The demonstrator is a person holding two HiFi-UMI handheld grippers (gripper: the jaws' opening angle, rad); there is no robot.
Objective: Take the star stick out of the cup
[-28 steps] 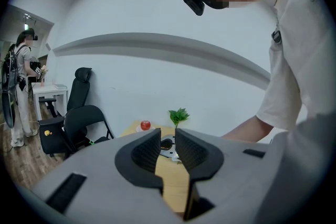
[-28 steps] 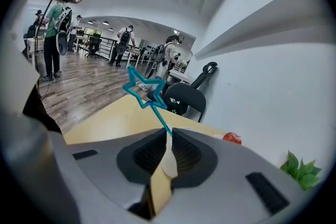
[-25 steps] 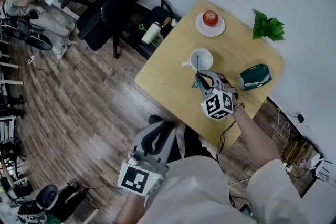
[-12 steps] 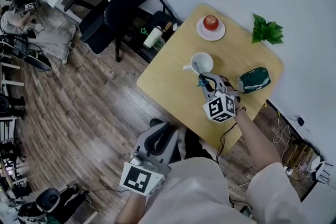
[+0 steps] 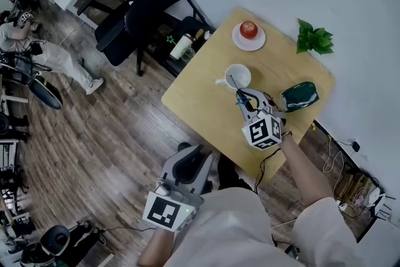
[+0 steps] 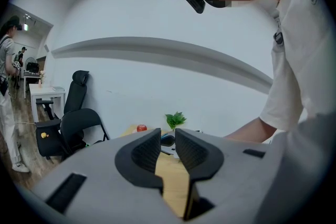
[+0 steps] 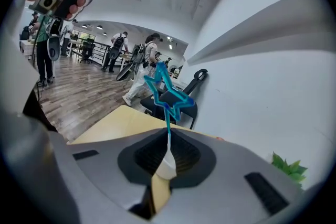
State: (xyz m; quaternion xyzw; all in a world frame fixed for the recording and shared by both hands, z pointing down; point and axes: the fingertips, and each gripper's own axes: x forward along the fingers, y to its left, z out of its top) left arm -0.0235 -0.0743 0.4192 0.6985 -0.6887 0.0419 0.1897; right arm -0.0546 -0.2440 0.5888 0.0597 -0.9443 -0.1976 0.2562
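A white cup [image 5: 238, 76] stands mid-table on the yellow table [image 5: 199, 104]; a thin dark line shows inside it. My right gripper [image 5: 245, 100] hovers just on the near side of the cup, shut on the stem of the teal star stick [image 7: 167, 93]. In the right gripper view the star rises beyond the jaws and the cup does not show. In the head view the star [image 5: 239, 97] is small, next to the cup's near rim. My left gripper [image 5: 172, 209] hangs low beside my lap, off the table, its jaws a narrow gap apart with nothing between them.
A red apple [image 5: 249, 28] on a white plate sits at the table's far corner, a green plant [image 5: 312, 39] at the right corner and a dark green pouch [image 5: 299, 95] right of my gripper. Black chairs [image 5: 147, 12] stand left of the table. A person [image 5: 37, 56] walks at far left.
My right gripper keeps its hold on the star stick and stays close beside the cup, hardly shifted. The left gripper has not moved. The person at far left has walked on.
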